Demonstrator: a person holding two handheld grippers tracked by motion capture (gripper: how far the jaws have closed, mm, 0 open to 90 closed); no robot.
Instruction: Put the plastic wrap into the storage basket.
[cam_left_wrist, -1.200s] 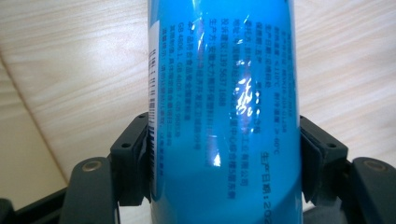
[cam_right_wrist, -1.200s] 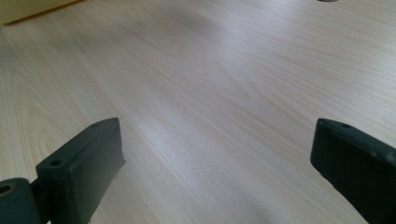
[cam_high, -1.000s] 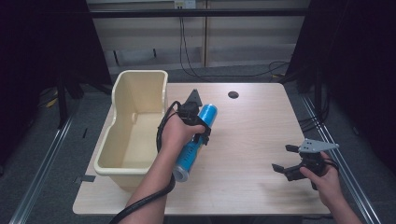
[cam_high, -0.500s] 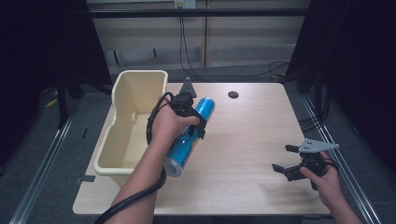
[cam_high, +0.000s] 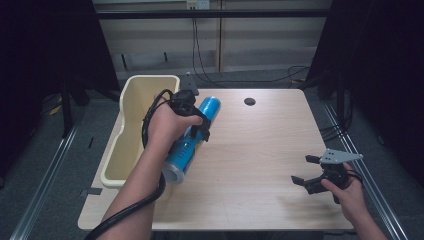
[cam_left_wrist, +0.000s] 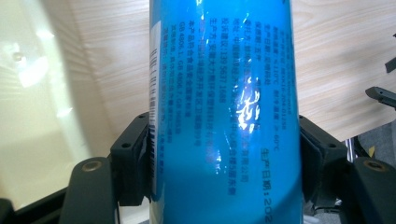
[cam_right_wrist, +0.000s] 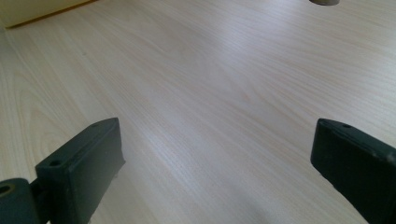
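Observation:
A blue cylindrical can (cam_high: 184, 150) with printed text hangs tilted above the table's left part, its silver end toward me. My left gripper (cam_high: 196, 124) is shut on it around the middle. In the left gripper view both pads (cam_left_wrist: 135, 158) press against the sides of the can (cam_left_wrist: 224, 93). A cream plastic bin (cam_high: 131, 135) stands just left of the can. At the table's near right, my right gripper (cam_high: 306, 170) rests low and open. In its own view the right gripper (cam_right_wrist: 217, 168) has only bare wood between its fingers (cam_right_wrist: 79, 172).
The light wooden table (cam_high: 260, 150) has a round cable hole (cam_high: 249, 101) near its far edge. The bin (cam_left_wrist: 37, 93) overhangs the table's left side. Cables lie on the floor behind the table. Metal rails run along both sides.
My left hand has lifted the blue can and carried it left, closer to the bin. The right hand and its gripper have stayed where they were.

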